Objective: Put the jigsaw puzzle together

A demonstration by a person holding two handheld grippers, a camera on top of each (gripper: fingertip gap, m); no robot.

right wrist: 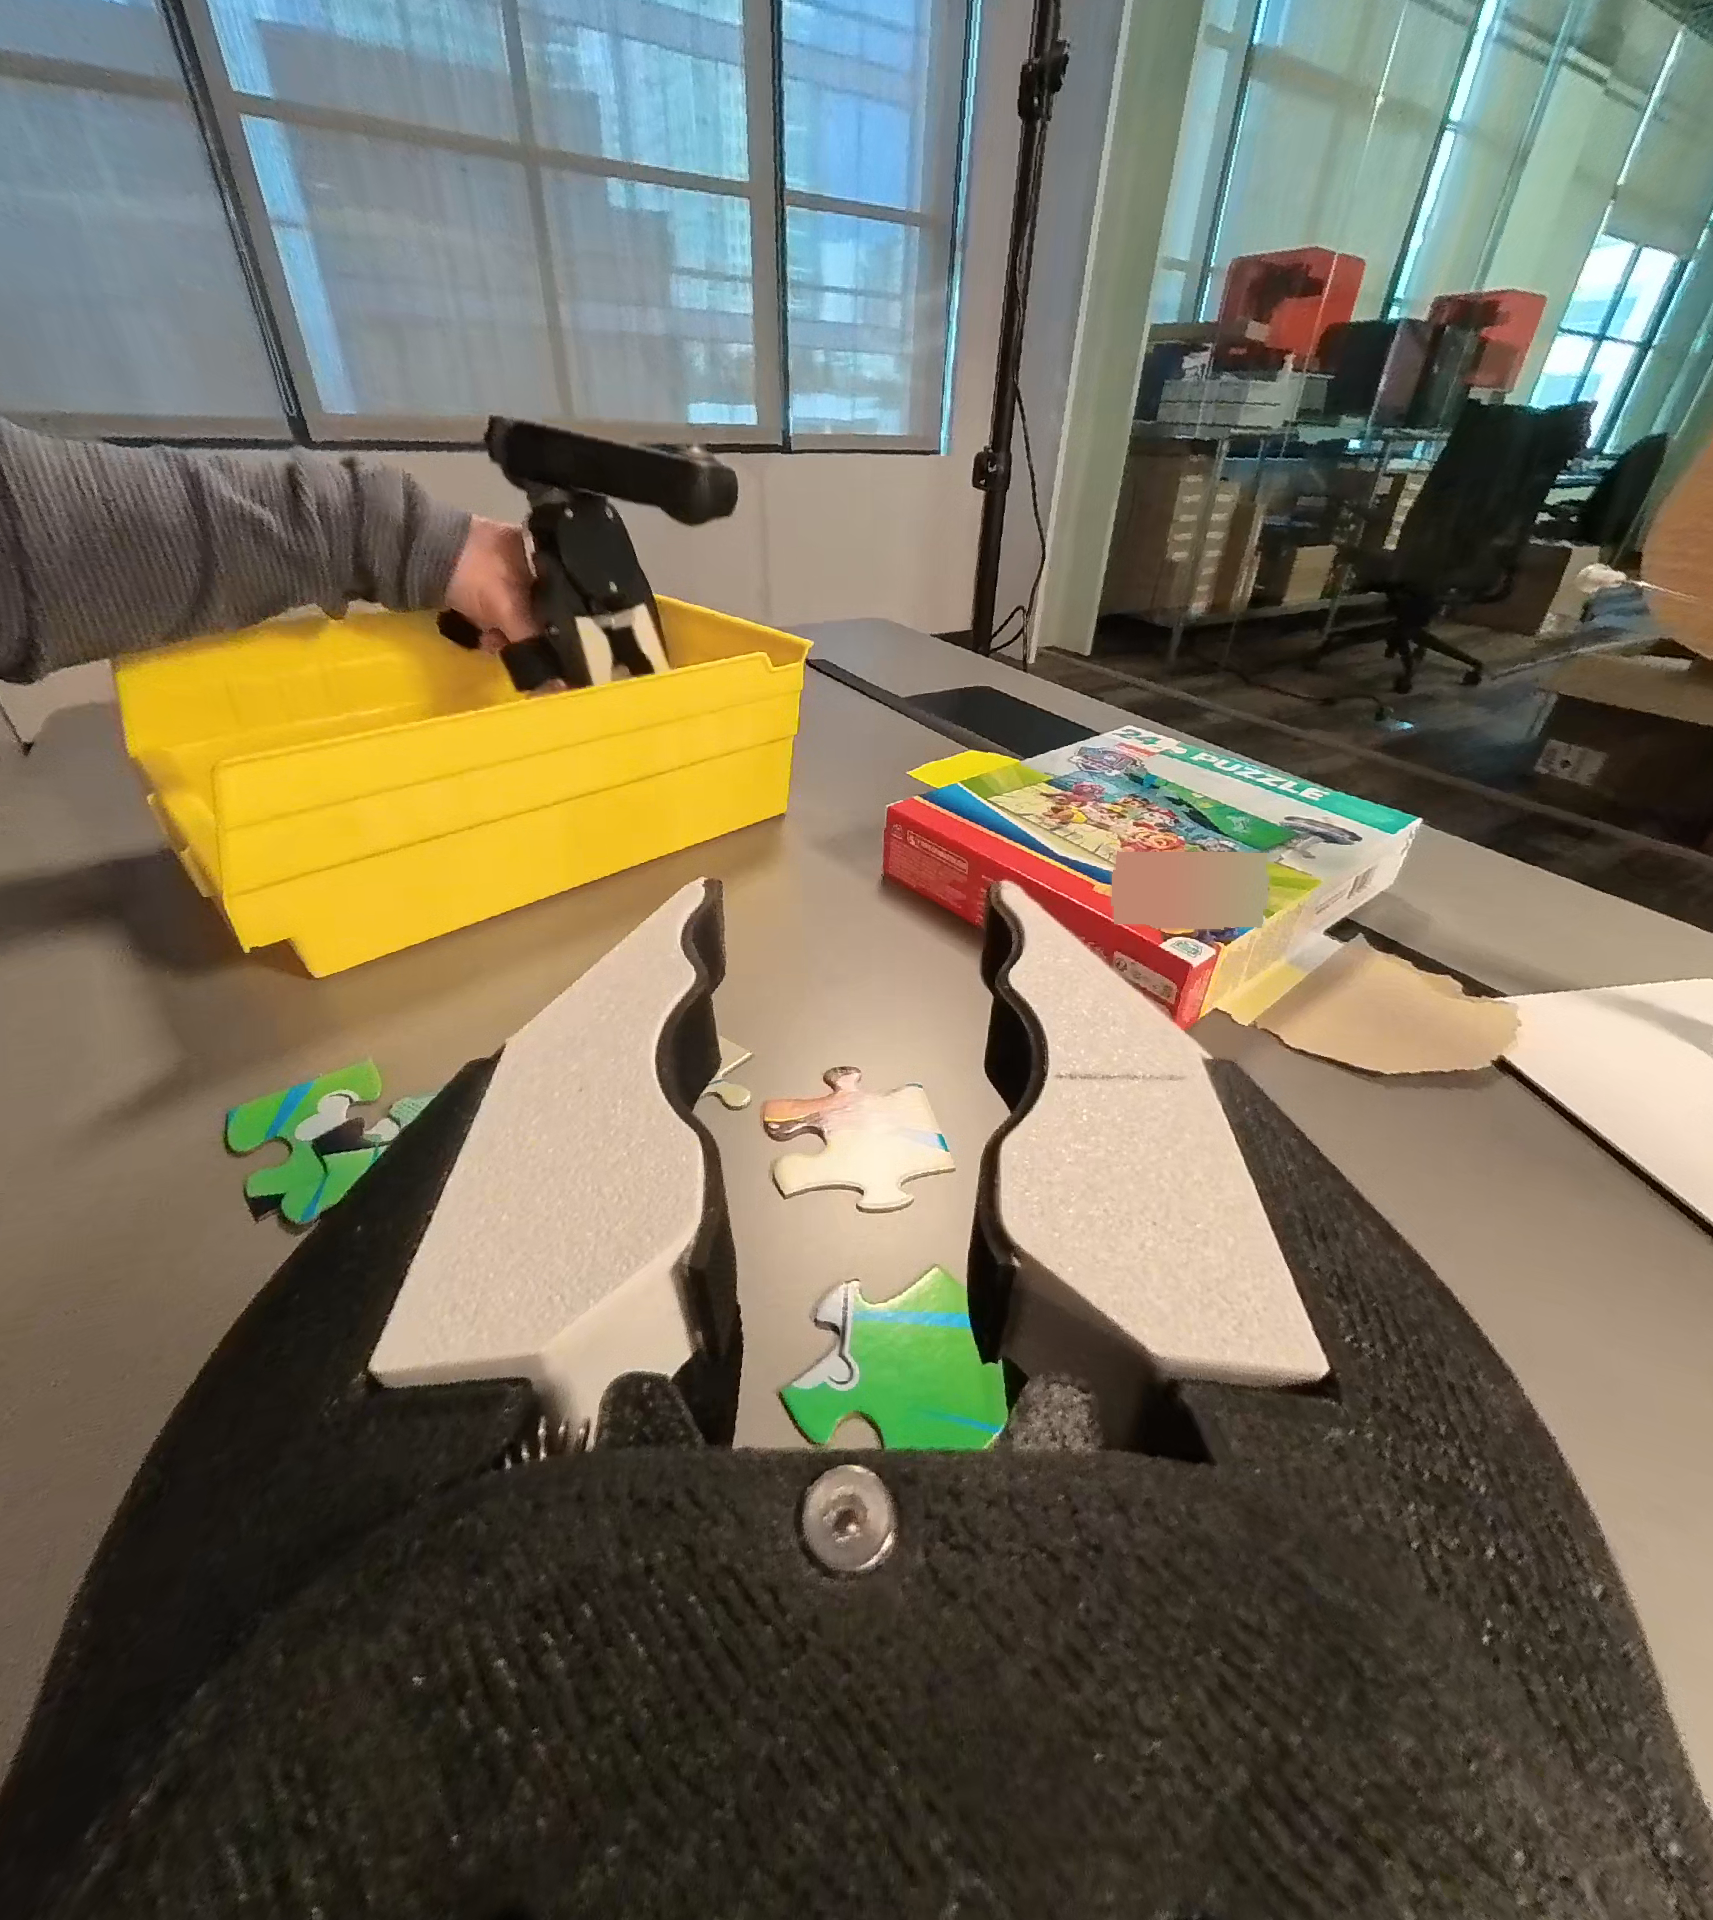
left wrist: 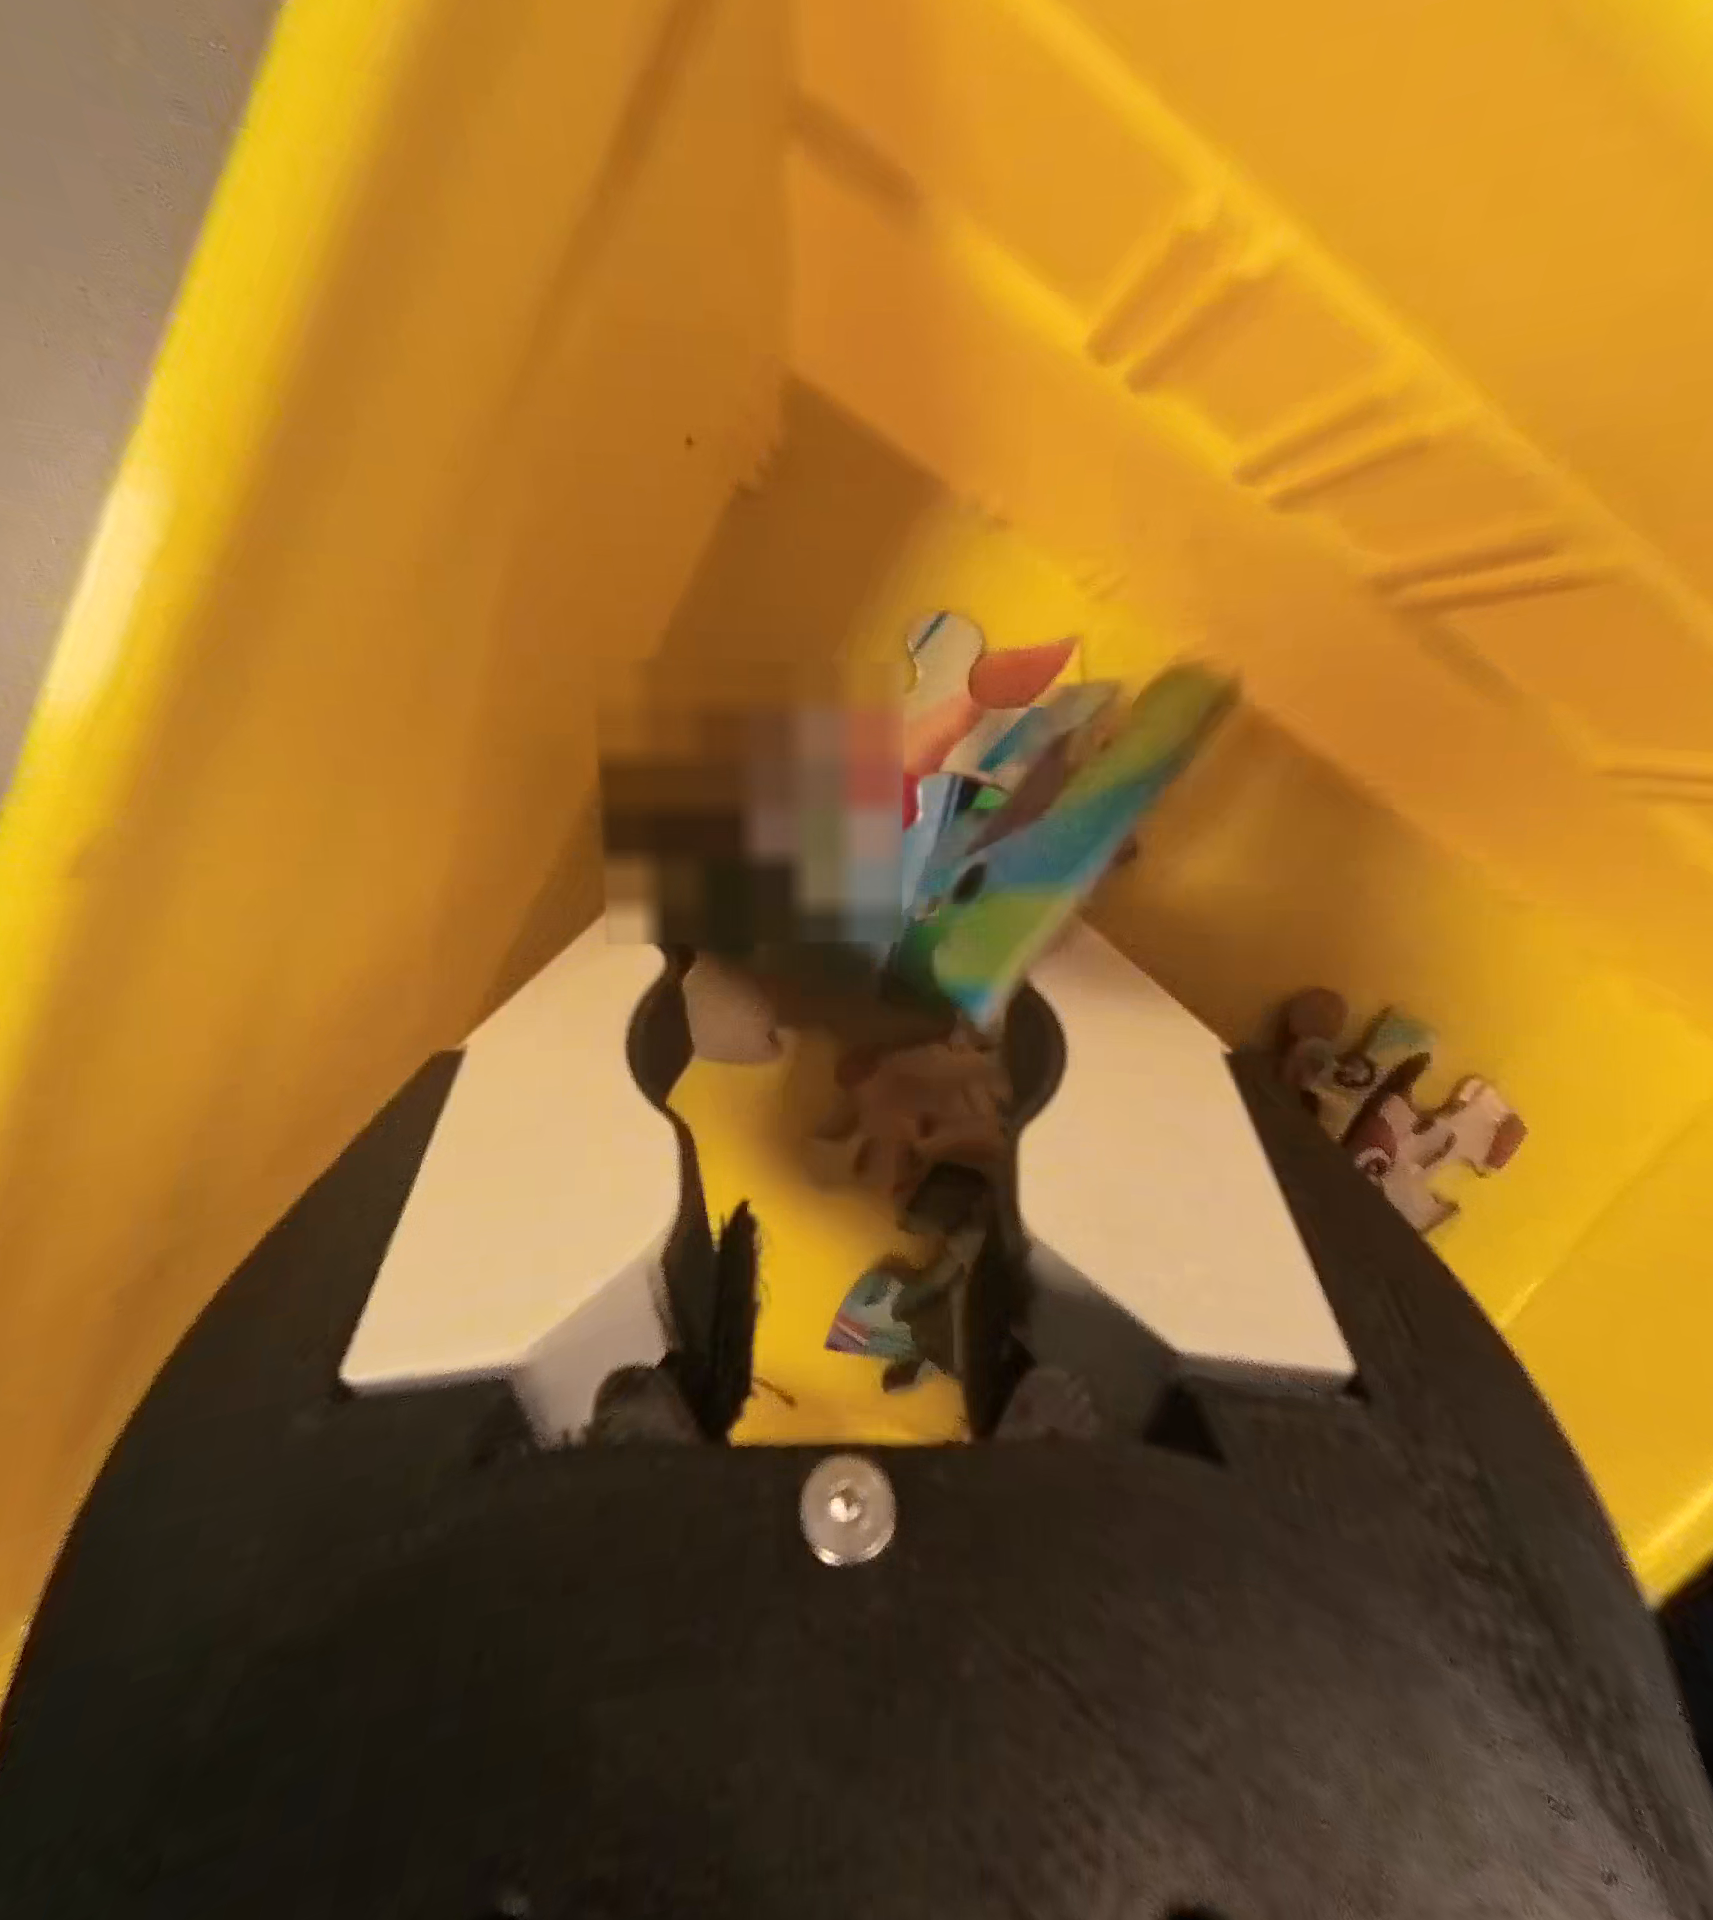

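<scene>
Several puzzle pieces (left wrist: 945, 1091) lie heaped inside the yellow bin (right wrist: 478, 810), where the left gripper (left wrist: 844, 997) hangs with jaws apart, gripping nothing. Right gripper (right wrist: 847, 935), spread and bare, hovers over loose pieces (right wrist: 862, 1132) on the grey table (right wrist: 831, 748) near a closed puzzle box (right wrist: 1143, 842).

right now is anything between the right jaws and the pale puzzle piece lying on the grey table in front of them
Nothing visible. The right gripper has its jaws apart and bare, and the pale cardboard puzzle piece lies flat on the grey table in the open gap between them. The green puzzle piece sits nearer the camera, not in the way.
</scene>
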